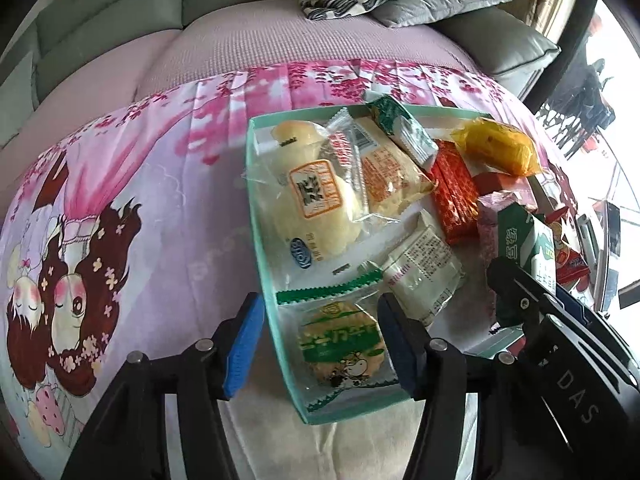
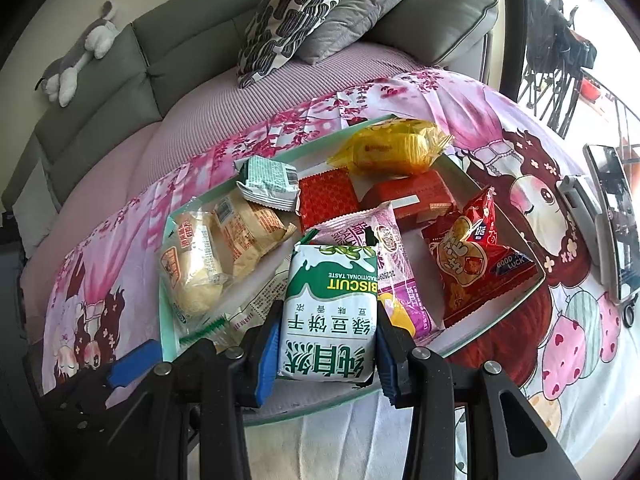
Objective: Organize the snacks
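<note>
The right claw [image 2: 326,344] is clenched on a green-and-white biscuit pack [image 2: 330,316], held above the near side of the teal tray [image 2: 168,320]. The left claw [image 1: 316,344] hangs released over the tray's near-left corner, above a round cracker packet [image 1: 340,344].

A: What carries everything here?

B: A table [image 2: 560,380] covered by a pink cloth [image 1: 152,168] printed with blossoms and cartoon girls. A sofa stands just behind it.

A: And what lies directly on the cloth?

B: A shallow tray [image 2: 166,312] with a mint-green rim [image 1: 256,208] sits in the middle, full of wrapped snacks. Its near corner juts out over the cloth's near side in the left wrist view.

A: Anything else?

B: In the right wrist view a phone [image 2: 614,220] stands propped in a holder [image 2: 580,204] on the cloth, well to the right of the tray, beside the printed girl's face.
</note>
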Available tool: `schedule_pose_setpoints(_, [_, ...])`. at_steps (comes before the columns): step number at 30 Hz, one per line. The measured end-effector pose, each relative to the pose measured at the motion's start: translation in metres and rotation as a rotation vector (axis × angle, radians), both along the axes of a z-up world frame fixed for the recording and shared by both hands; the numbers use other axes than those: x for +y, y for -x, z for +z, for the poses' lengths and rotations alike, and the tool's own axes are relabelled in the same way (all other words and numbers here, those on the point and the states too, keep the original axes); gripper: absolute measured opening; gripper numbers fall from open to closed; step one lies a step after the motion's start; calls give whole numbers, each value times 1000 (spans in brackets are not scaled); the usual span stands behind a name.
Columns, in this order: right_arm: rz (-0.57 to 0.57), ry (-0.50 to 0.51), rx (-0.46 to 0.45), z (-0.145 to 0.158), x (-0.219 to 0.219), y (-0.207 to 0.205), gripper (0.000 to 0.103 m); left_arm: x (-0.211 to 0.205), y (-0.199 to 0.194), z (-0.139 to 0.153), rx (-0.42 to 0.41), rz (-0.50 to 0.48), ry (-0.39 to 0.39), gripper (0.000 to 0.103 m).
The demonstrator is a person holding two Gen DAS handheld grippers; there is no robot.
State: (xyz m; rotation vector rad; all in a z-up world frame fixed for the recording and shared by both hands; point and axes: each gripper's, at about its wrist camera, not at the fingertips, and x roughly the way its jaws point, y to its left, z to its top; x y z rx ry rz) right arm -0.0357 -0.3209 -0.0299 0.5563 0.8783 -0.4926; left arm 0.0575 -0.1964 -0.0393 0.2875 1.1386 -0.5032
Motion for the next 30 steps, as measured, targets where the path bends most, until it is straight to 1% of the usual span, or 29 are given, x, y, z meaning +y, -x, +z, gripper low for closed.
schedule_pose_setpoints(4, [1, -2, 0, 0, 0, 0, 43, 11, -6, 7, 2, 44, 10, 60])
schedule_pose_setpoints(8, [5, -1, 1, 0, 1, -2, 43, 27, -15, 15, -12, 124, 9, 60])
schedule_pose_setpoints(11, [28, 2, 2, 0, 5, -5, 43, 37, -22, 16, -32, 182, -27, 60])
schedule_pose_setpoints(14, [53, 5, -4, 0, 10, -8, 43, 46, -28, 12, -18, 219, -46, 61])
schedule_pose_setpoints(16, [65, 12, -7, 1, 13, -10, 43, 48, -29, 10, -9, 229, -48, 62])
schedule_pose_setpoints(18, [69, 14, -4, 0, 13, -11, 44, 49, -29, 9, -9, 228, -47, 65])
schedule_pose_setpoints(21, [69, 14, 11, -3, 13, -13, 46, 49, -27, 9, -13, 226, -52, 66])
schedule_pose_setpoints(22, [68, 15, 16, -3, 13, -14, 50, 47, -28, 7, -13, 227, -57, 66])
schedule_pose_setpoints(23, [68, 16, 21, -4, 13, -14, 57, 47, -28, 6, -13, 228, -62, 68])
schedule_pose_setpoints(24, [68, 18, 22, -5, 13, -14, 61, 47, -28, 5, -13, 229, -68, 74])
schedule_pose_setpoints(25, [68, 19, 21, -5, 13, -15, 68, 47, -28, 4, -16, 233, -76, 79])
schedule_pose_setpoints(26, [70, 22, 20, -6, 13, -15, 71, 48, -29, 3, -21, 239, -80, 85])
schedule_pose_setpoints(27, [71, 26, 19, -6, 13, -15, 72, 48, -29, 3, -27, 245, -83, 86])
schedule_pose_setpoints(30, [72, 39, 19, -6, 13, -16, 87, 50, -31, 1, -38, 258, -98, 88])
